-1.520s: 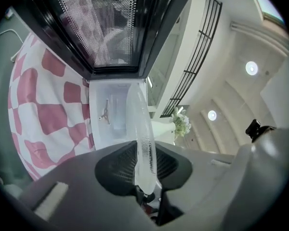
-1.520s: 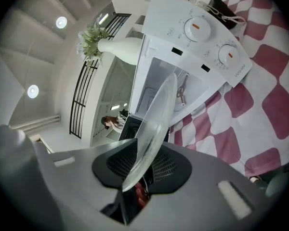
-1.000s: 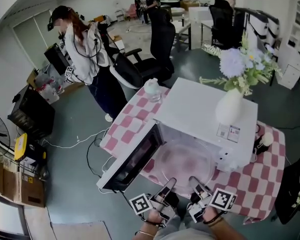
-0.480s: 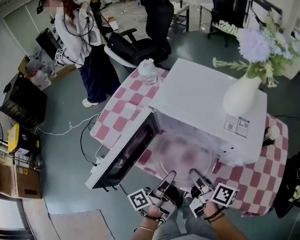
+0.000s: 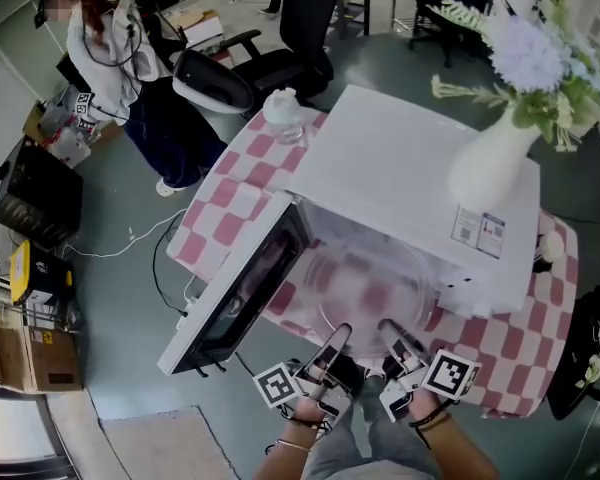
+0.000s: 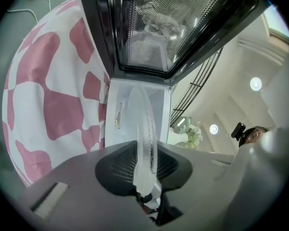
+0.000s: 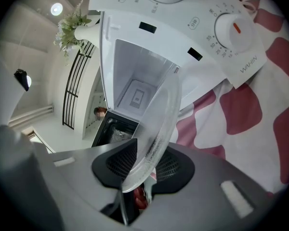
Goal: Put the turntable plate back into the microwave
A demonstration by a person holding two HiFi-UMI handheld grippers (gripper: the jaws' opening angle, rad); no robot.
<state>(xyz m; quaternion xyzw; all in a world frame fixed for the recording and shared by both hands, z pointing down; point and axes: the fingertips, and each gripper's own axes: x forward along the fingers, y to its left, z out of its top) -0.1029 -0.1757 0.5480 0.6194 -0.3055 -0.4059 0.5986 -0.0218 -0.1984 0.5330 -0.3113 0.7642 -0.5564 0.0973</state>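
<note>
Your left gripper (image 5: 334,350) and right gripper (image 5: 394,346) are each clamped on the near rim of the glass turntable plate (image 5: 372,290). The plate is at the mouth of the open microwave (image 5: 420,183), whose door (image 5: 242,290) hangs left. The microwave stands on a pink-checked tablecloth (image 5: 505,353), with a white vase (image 5: 492,168) on top. A person (image 5: 120,58) stands beyond. How far the plate reaches inside is hard to judge.

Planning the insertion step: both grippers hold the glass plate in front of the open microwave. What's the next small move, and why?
Probably ease the round clear glass turntable plate straight forward, kept level, into the white microwave. The left gripper and right gripper each pinch its near rim. The black-framed door stands open to the left. The plate appears to be at the mouth, not yet set down inside.
</note>
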